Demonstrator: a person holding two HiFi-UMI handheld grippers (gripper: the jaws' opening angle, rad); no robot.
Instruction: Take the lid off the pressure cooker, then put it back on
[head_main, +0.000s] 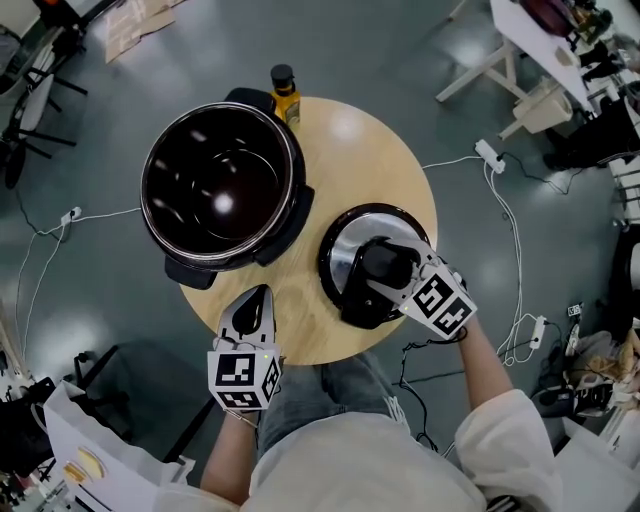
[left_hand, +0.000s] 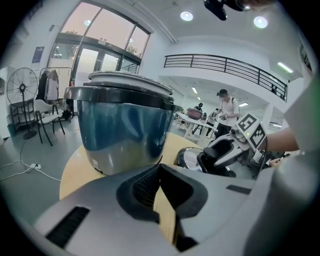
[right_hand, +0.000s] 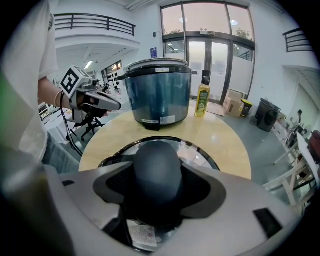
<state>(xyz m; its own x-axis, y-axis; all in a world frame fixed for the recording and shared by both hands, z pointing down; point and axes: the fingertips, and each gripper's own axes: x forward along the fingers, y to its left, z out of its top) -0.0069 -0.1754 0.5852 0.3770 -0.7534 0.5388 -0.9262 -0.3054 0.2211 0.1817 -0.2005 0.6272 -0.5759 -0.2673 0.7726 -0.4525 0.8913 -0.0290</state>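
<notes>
The right gripper's (head_main: 385, 266) jaws grasp the knob of the lid (head_main: 347, 250) on the table (head_main: 370, 160). Next, lift it onto the open cooker (head_main: 172, 180). The left gripper (head_main: 254, 302) is clenched and empty.

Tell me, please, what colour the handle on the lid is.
Black; the handle shows best in the right gripper view.

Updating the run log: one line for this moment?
lid off cooker, on table | right gripper shut on its knob | left gripper empty

The pressure cooker (right_hand: 159, 95) is blue-grey, lid (head_main: 345, 250) silver and black, table (head_main: 375, 160) pale wood, bottle (head_main: 286, 100) yellow.
</notes>
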